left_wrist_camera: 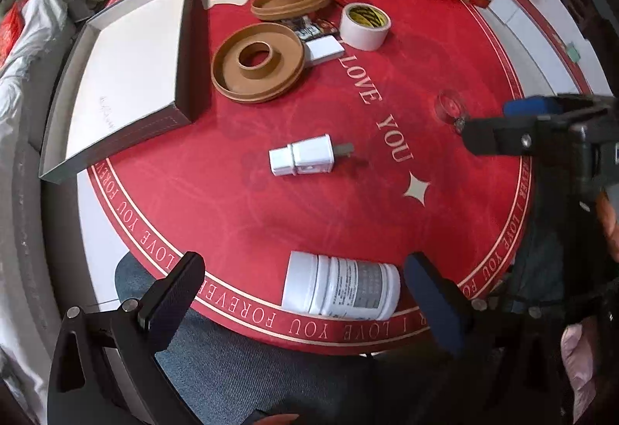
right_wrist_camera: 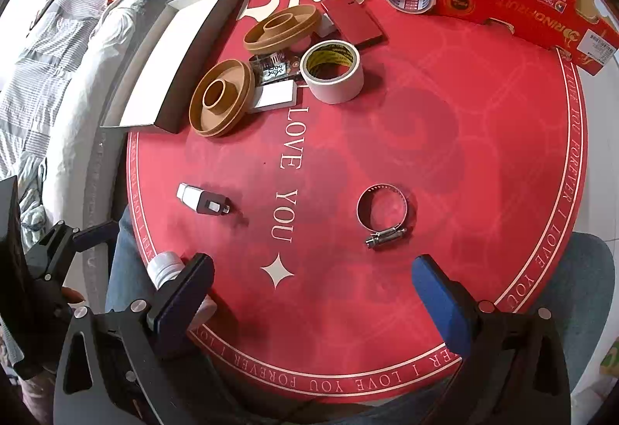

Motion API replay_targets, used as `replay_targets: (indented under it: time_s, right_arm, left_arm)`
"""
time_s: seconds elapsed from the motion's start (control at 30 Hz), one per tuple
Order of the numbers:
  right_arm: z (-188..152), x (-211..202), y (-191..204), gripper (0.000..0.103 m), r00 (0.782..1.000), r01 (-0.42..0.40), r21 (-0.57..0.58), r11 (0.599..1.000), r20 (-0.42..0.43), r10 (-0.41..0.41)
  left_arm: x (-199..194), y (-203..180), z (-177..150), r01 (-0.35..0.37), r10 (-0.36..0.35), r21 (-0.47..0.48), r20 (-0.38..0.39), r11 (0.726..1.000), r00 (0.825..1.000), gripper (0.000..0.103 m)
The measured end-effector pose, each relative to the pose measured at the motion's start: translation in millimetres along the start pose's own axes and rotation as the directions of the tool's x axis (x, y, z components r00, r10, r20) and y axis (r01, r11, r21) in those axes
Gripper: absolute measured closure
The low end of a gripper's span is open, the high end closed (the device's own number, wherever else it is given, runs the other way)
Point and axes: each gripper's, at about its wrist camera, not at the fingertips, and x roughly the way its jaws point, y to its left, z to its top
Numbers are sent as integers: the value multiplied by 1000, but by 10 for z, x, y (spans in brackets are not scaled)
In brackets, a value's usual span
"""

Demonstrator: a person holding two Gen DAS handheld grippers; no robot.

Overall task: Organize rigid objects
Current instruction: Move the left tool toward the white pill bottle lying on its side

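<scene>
Lying low in the frame between your wide-open left gripper (left_wrist_camera: 305, 293), a white pill bottle (left_wrist_camera: 340, 287) is waiting; your right gripper (right_wrist_camera: 313, 285), likewise spread empty, is framing the hose clamp (right_wrist_camera: 383, 214); the grey tray (left_wrist_camera: 127, 69) is sitting upper left.

Bright, even daylight, soft shadows beside objects, strong fisheye bending and dark vignetting at the edges, centre sharp.

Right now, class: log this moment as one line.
left gripper: open, around lying white bottle | right gripper: open, near hose clamp | open box: nothing inside
</scene>
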Motion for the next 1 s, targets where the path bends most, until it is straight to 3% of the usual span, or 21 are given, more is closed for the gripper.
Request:
replay_targets:
  time_s: [1.0]
  right_arm:
    - [-22,95,27,0,1000,1,-2,1000,-30,-1]
  left_arm:
    - [153,-8,-80,20,-16,71,-53,997,998,0]
